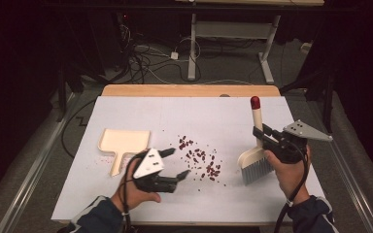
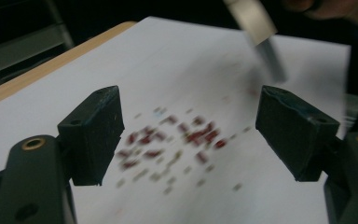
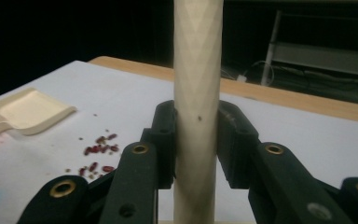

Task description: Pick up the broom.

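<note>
We begin with the right gripper: its jaws are closed on the handle of a brush, low on the shaft, and the brush stands nearly upright with its grey bristles touching the table; in the right gripper view the cream handle is seen pressed between both pads. The left gripper is open and holds nothing; it hovers just beside the beans, and in its own view the jaws stand wide apart with the beans between and beyond them, though this view is blurred, so we cannot say how high it is.

Further out, the red beans lie scattered at the middle of the table, between the two grippers; a cream dustpan lies flat to the left, near the left gripper, apart from the beans.

We judge the beans small, hard and light; they will roll easily, so gentle strokes are better. The brush seems stiff and light; the grip on the shaft looks firm. The dustpan looks rigid and thin; its short handle is the natural place to take it.
</note>
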Motion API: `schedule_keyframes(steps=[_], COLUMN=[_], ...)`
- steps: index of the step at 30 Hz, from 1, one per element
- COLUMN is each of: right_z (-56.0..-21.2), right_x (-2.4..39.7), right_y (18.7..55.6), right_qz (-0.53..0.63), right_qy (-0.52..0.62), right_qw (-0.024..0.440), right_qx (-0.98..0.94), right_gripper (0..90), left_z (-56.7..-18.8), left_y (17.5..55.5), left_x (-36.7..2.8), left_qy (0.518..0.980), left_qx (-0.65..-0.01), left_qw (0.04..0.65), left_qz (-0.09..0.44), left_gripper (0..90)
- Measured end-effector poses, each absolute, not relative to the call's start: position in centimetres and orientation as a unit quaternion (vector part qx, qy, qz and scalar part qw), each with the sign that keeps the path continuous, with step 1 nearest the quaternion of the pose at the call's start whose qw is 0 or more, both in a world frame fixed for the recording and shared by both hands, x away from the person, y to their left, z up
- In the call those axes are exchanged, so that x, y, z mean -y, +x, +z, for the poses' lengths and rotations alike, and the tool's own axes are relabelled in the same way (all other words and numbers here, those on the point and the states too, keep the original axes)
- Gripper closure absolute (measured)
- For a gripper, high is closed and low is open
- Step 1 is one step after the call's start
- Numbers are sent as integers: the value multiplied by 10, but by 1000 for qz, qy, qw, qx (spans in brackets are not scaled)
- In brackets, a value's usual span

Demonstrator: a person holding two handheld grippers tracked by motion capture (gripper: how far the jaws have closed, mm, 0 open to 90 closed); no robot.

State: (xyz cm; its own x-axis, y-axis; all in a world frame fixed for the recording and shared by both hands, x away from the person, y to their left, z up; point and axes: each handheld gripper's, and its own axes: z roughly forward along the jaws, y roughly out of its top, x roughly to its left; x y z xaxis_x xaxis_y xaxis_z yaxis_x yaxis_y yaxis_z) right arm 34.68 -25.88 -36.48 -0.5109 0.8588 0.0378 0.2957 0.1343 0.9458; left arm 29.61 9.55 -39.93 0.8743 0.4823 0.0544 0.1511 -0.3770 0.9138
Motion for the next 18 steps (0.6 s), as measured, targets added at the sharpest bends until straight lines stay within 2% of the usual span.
schedule_keyframes(steps=[1, 3, 4, 5, 7, 10, 11, 18], right_z=[-365, -362, -362, -361, -361, -360, -359, -361], right_x=[259, 243, 243, 234, 225, 216, 208, 187], right_y=[347, 338, 338, 332, 327, 321, 314, 303], right_qz=[513, 521, 521, 528, 532, 535, 538, 538], right_qy=[412, 392, 392, 380, 368, 354, 343, 314], right_qw=[274, 285, 285, 281, 279, 278, 279, 282], right_qx=[-701, -702, -702, -705, -710, -715, -718, -730], right_gripper=[709, 709, 709, 709, 709, 708, 708, 708], left_z=[-399, -394, -394, -394, -397, -402, -404, -413], left_y=[296, 294, 294, 295, 299, 305, 308, 316], left_x=[-95, -60, -60, -40, -25, -14, -10, -9], left_qy=[815, 822, 822, 823, 824, 826, 827, 831], left_qx=[-194, -162, -162, -158, -159, -169, -172, -163], left_qw=[523, 527, 527, 528, 526, 525, 523, 526], left_qz=[158, 143, 143, 139, 135, 119, 114, 84], left_gripper=[222, 222, 223, 228, 240, 252, 315, 478])
